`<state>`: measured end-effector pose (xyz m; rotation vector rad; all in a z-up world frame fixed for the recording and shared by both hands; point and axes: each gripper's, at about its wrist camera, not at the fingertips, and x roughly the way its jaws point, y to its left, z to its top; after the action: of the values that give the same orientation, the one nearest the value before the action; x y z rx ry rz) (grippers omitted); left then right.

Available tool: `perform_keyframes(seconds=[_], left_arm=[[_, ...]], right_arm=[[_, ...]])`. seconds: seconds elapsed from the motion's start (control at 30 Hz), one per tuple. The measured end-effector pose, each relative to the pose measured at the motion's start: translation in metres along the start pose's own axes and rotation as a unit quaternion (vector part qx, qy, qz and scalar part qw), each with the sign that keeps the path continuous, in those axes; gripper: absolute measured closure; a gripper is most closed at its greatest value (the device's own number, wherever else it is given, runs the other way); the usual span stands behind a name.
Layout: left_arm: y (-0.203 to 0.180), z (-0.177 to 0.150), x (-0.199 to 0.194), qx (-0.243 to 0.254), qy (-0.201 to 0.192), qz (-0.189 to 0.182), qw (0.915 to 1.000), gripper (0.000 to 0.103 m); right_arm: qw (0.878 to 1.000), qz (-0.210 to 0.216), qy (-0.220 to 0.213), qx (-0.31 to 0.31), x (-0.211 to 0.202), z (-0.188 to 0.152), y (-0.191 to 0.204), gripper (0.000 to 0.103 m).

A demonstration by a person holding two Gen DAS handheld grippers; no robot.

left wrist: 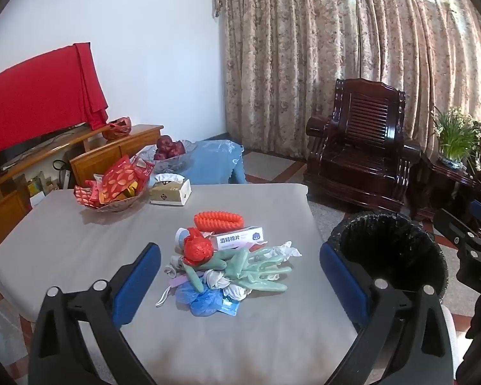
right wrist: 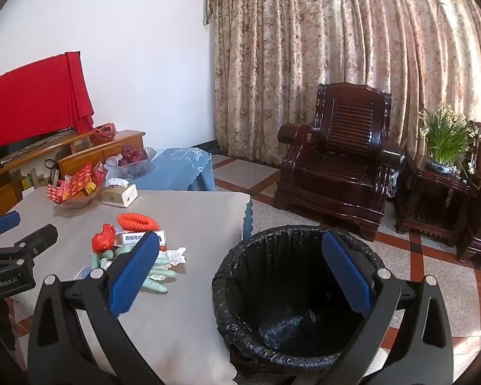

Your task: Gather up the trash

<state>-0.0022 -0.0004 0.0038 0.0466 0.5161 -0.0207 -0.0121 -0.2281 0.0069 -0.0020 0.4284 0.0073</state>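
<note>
A trash pile (left wrist: 227,266) lies in the middle of the grey table (left wrist: 80,250): a red crumpled bag (left wrist: 197,249), pale green glove (left wrist: 259,266), blue plastic (left wrist: 202,298), white tissues, a white box (left wrist: 240,239) and an orange ribbed piece (left wrist: 218,220). The pile also shows in the right wrist view (right wrist: 134,250). My left gripper (left wrist: 240,282) is open and empty, above and in front of the pile. My right gripper (right wrist: 240,276) is open and empty, over the near rim of the black-lined trash bin (right wrist: 291,298), which stands right of the table (left wrist: 397,256).
A basket of red packets (left wrist: 112,189) and a tissue box (left wrist: 170,189) stand at the table's far left. Behind are a fruit bowl (left wrist: 170,154) on a blue-covered stand, a wooden cabinet, a dark wooden armchair (right wrist: 333,157), a plant (right wrist: 445,141) and curtains.
</note>
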Motion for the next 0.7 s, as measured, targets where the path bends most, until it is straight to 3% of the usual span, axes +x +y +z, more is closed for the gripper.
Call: perform_keyframes(seconds=[0.7], left_arm=[[-0.0016, 0.0013, -0.0002, 0.0, 0.0, -0.001, 1.0, 0.006]], right_arm=[[1.0, 0.0, 0.002, 0.001, 0.0016, -0.0022, 0.0006, 0.005]])
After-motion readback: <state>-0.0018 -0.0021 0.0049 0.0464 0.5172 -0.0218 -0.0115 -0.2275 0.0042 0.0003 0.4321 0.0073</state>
